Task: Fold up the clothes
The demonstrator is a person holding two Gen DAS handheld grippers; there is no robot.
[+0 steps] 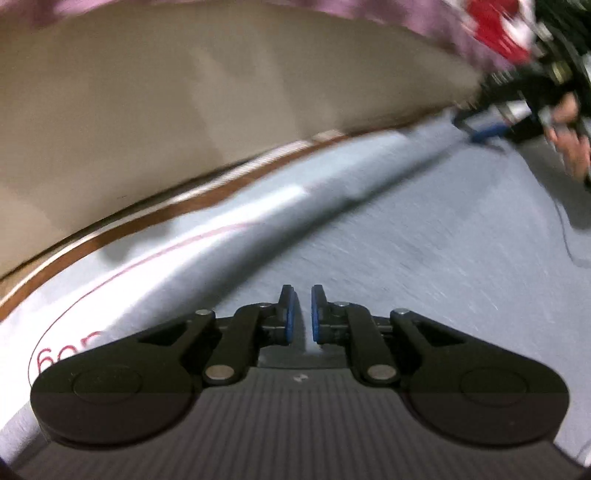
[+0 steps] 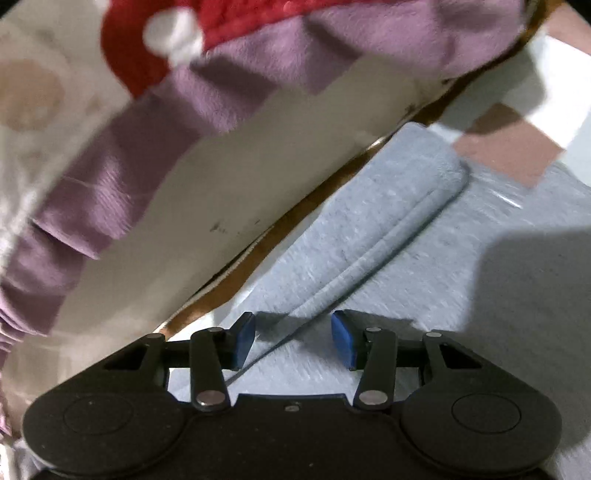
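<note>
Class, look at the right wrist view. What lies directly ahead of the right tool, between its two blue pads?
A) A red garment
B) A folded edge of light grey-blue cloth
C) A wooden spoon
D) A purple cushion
B: a raised fold of the grey-blue garment runs down to the gap of the right tool, whose jaws stand apart without pressing it; the red cloth and purple cloth lie farther off.

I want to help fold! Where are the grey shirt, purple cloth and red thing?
grey shirt (image 2: 369, 229), right wrist view, folded edge.
purple cloth (image 2: 258, 92), right wrist view, middle.
red thing (image 2: 251, 22), right wrist view, lower part.
</note>
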